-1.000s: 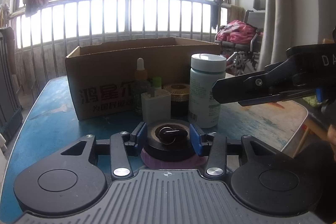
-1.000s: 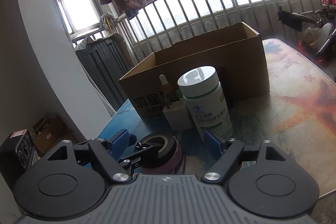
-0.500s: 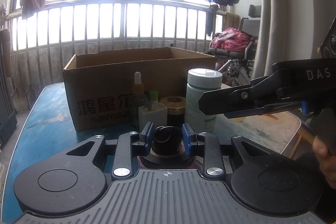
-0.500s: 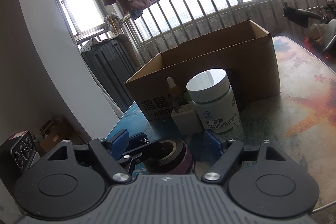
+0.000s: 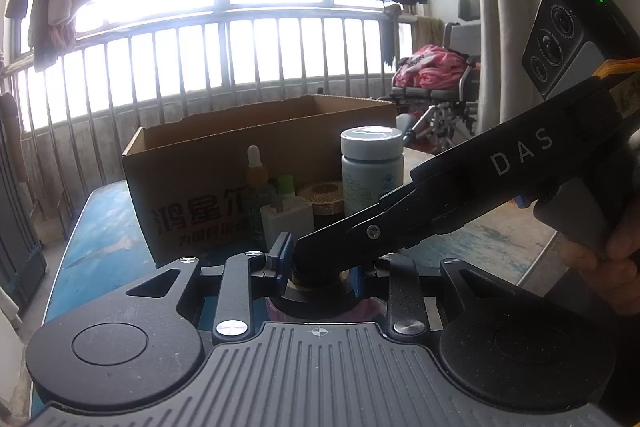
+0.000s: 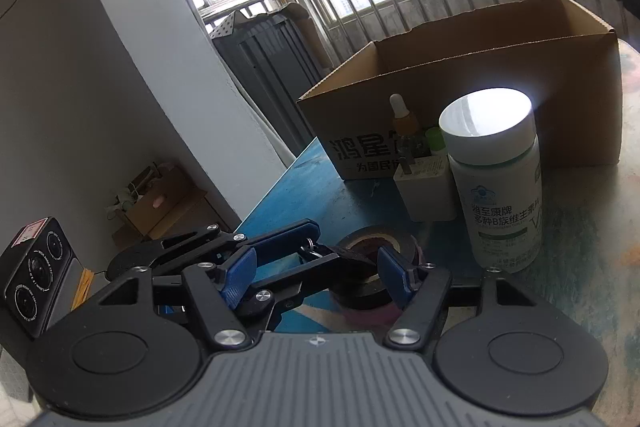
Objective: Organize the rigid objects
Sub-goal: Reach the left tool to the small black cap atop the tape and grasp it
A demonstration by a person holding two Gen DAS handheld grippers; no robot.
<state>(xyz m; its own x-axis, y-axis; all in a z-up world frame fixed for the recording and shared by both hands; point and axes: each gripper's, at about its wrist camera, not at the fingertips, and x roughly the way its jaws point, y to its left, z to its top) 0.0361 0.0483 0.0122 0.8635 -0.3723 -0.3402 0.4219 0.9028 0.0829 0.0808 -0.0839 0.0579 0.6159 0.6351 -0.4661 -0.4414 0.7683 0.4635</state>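
A black tape roll point(image 6: 362, 277) lies on a pink roll on the blue table point(image 6: 304, 195). A small black binder clip point(image 6: 314, 250) is held just above the roll. My left gripper point(image 5: 320, 267) is shut on the clip; it also shows in the right wrist view point(image 6: 308, 245). My right gripper point(image 6: 316, 275) is open, its blue pads either side of the left gripper's tip and the tape roll. It crosses the left wrist view point(image 5: 460, 195) and hides the clip there. An open cardboard box point(image 5: 256, 155) stands behind.
In front of the box stand a white pill bottle point(image 6: 496, 183), a white charger block point(image 6: 426, 187), a dropper bottle point(image 5: 256, 179), a green-capped bottle point(image 5: 285, 185) and a gold-lidded jar point(image 5: 324, 199). The table's left edge point(image 6: 260, 203) drops off near a grey wall.
My left gripper closed on the binder clip and lifted it off the tape roll. My right gripper swung in over the roll and now straddles the left gripper's tip.
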